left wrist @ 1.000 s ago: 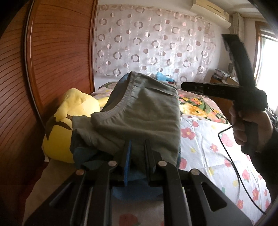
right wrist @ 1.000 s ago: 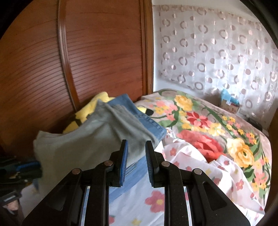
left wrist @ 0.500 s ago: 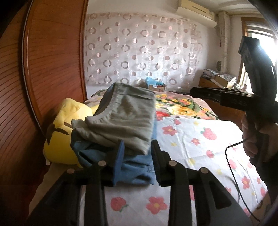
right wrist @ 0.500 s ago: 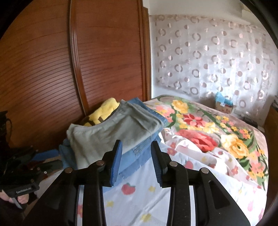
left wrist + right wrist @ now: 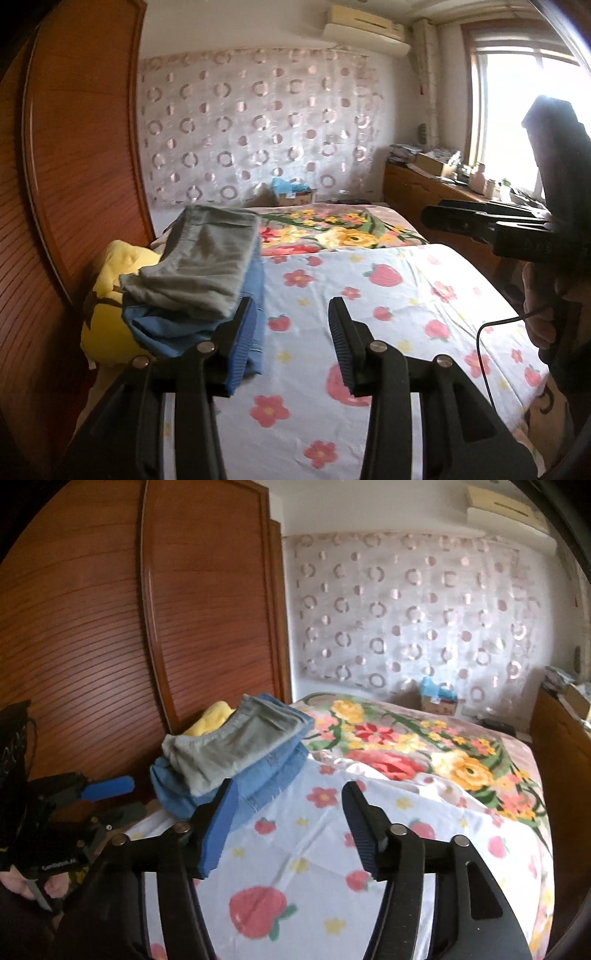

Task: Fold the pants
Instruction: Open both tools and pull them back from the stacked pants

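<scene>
Left wrist view: folded grey pants [image 5: 207, 258] rest atop jeans [image 5: 192, 328]; left gripper [image 5: 291, 325] and right gripper [image 5: 288, 812] gape wide, empty.

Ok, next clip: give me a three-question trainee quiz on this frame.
1. True or false: the left claw is shut on the grey pants.
2. What lies directly under the grey pants? A) blue jeans B) a towel C) the bedsheet
3. Fill in: the yellow plush toy sits between the clothes stack and the wooden ____.

Key: 1 false, both it and the right claw are open and empty; 2 A, blue jeans; 3 wardrobe.
</scene>
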`<act>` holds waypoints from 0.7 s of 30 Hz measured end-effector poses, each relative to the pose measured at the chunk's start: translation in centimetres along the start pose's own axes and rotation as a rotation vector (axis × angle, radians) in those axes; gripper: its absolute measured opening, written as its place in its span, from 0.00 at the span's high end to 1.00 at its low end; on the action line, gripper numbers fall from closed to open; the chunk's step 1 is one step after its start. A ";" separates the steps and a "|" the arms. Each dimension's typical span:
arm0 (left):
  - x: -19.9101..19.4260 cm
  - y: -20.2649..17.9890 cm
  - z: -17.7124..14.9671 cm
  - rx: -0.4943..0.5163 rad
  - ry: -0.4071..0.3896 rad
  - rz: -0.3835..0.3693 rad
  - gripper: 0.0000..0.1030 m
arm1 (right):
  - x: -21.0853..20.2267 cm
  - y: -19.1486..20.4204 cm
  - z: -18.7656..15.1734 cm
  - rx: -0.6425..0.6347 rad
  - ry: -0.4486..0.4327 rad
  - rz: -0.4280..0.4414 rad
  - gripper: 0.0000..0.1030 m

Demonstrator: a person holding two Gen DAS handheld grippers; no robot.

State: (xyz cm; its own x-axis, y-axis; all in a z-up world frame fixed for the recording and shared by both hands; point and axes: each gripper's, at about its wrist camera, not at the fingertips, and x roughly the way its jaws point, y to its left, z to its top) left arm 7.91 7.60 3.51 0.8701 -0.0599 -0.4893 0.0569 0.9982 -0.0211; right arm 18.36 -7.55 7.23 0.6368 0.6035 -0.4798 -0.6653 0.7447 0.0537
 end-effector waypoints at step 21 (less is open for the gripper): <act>-3.3 -8.5 -0.7 0.034 -0.008 -0.059 0.58 | -13.2 -3.2 -7.7 0.139 -0.036 -0.239 0.24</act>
State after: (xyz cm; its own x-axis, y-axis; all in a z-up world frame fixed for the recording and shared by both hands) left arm 4.16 -0.66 4.67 0.8686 -0.1193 -0.4809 0.1252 0.9919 -0.0201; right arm 9.10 -20.05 6.66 0.7842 0.4143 -0.4619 -0.4364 0.8975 0.0641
